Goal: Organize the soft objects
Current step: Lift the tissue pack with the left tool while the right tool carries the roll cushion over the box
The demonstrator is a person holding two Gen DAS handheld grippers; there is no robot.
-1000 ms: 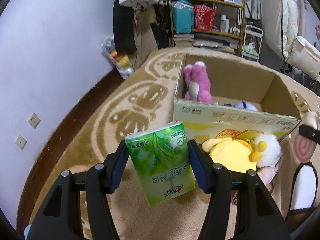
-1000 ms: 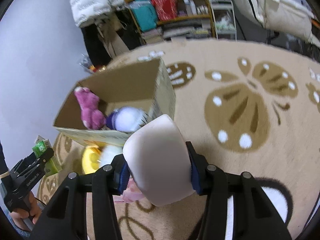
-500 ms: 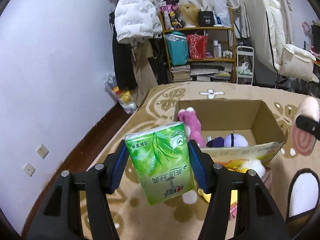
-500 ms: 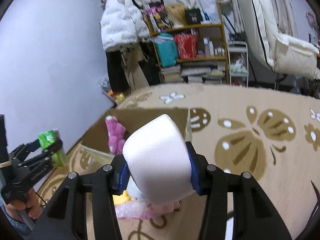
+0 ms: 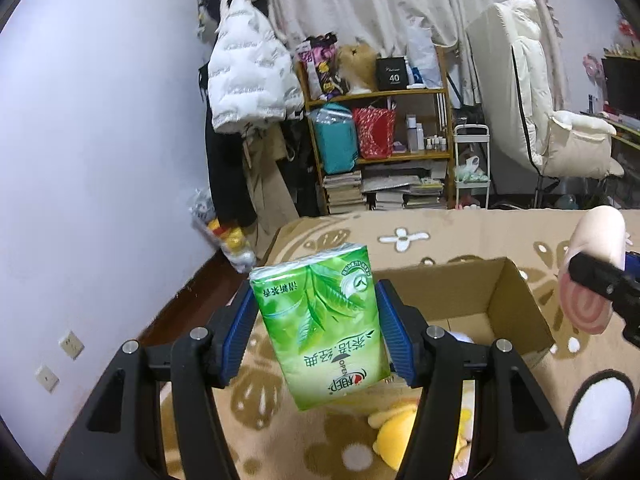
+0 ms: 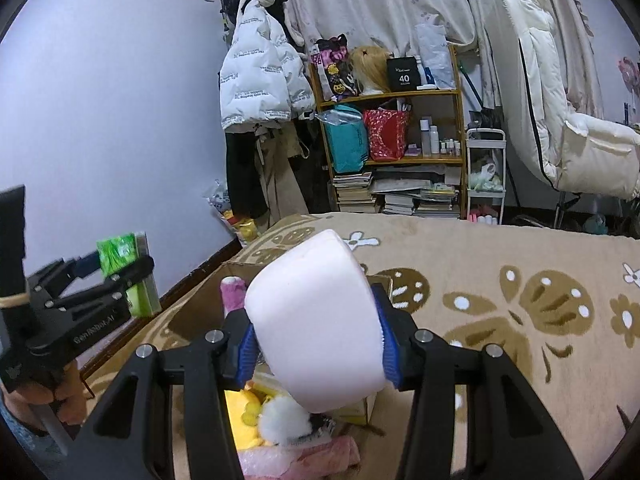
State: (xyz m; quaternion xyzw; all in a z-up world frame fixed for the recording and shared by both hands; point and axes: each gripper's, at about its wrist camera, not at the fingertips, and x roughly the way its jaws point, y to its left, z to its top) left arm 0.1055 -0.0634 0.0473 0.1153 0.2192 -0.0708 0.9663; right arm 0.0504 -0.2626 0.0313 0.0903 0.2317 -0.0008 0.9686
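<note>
My left gripper (image 5: 319, 320) is shut on a green tissue pack (image 5: 324, 344), held upright above the near side of an open cardboard box (image 5: 512, 304). The right wrist view shows that same left gripper (image 6: 120, 276) with the tissue pack (image 6: 118, 252) at the far left, in a person's hand. My right gripper (image 6: 316, 340) is shut on a pale pink soft roll (image 6: 312, 320). This soft roll (image 5: 596, 240) shows its swirl-patterned end at the right edge of the left wrist view. A pink plush (image 6: 232, 292) stands inside the box. A yellow plush (image 5: 396, 432) lies on the rug below the grippers.
A beige patterned rug (image 6: 520, 320) covers the floor. A crinkled pink bag (image 6: 304, 460) lies beside the yellow plush. At the back stand a cluttered wooden shelf (image 5: 380, 120), a hanging white jacket (image 5: 248, 72) and a chair under a white cover (image 5: 560, 140). The wall runs along the left.
Both grippers have risen and tipped upward, so the box and the plush toys sit lower in view and more of the room shows. Both holds are unchanged.
</note>
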